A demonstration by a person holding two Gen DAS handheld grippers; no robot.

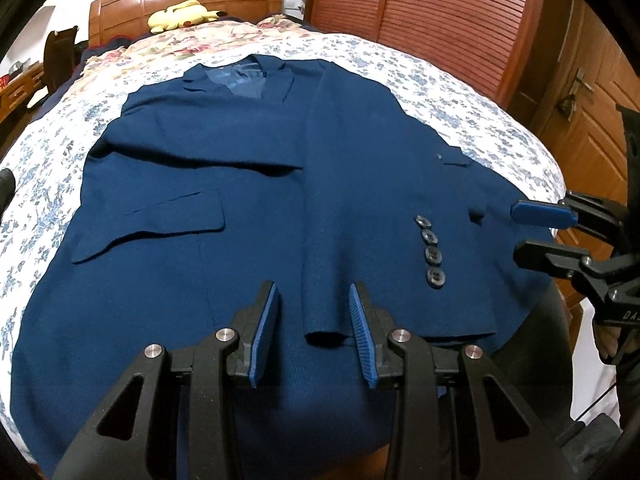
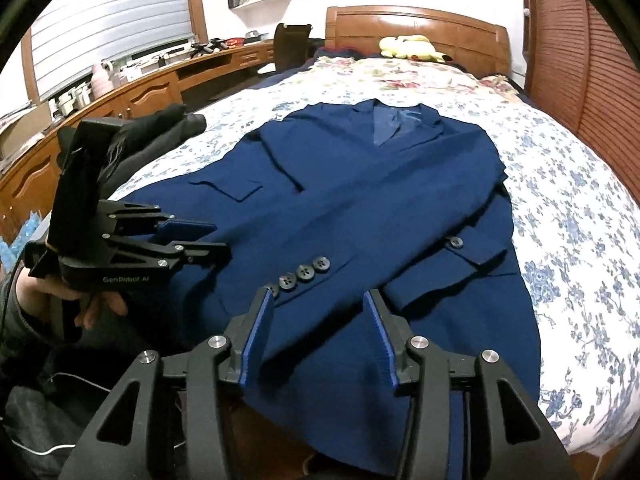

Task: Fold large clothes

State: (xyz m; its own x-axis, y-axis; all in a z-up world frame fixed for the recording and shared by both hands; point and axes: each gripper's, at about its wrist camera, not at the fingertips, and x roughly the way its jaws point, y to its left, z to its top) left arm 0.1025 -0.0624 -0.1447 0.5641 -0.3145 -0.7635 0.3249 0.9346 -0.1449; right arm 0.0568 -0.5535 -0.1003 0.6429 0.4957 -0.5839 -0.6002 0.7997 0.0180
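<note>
A navy blue jacket (image 1: pixel 240 184) (image 2: pixel 380 200) lies face up on the bed, both sleeves folded across its front. My left gripper (image 1: pixel 313 292) hovers open over the cuff of one sleeve (image 1: pixel 324 320), which lies loose between the blue pads. In the right wrist view that left gripper (image 2: pixel 222 238) hangs over the jacket's near left side, with a hand holding it. My right gripper (image 2: pixel 316 300) stands open above the other sleeve's cuff, just beside its row of dark buttons (image 2: pixel 304 272). It also shows at the jacket's right edge (image 1: pixel 515 231), jaws apart and holding nothing.
The bed has a floral sheet (image 2: pixel 580 208), a wooden headboard (image 2: pixel 420 20) and a yellow plush toy (image 1: pixel 182 14) at its head. Dark clothing (image 2: pixel 168 128) lies at the bed's left edge. A wooden desk (image 2: pixel 160 80) runs along the left, and slatted wardrobe doors (image 1: pixel 420 12) stand on the right.
</note>
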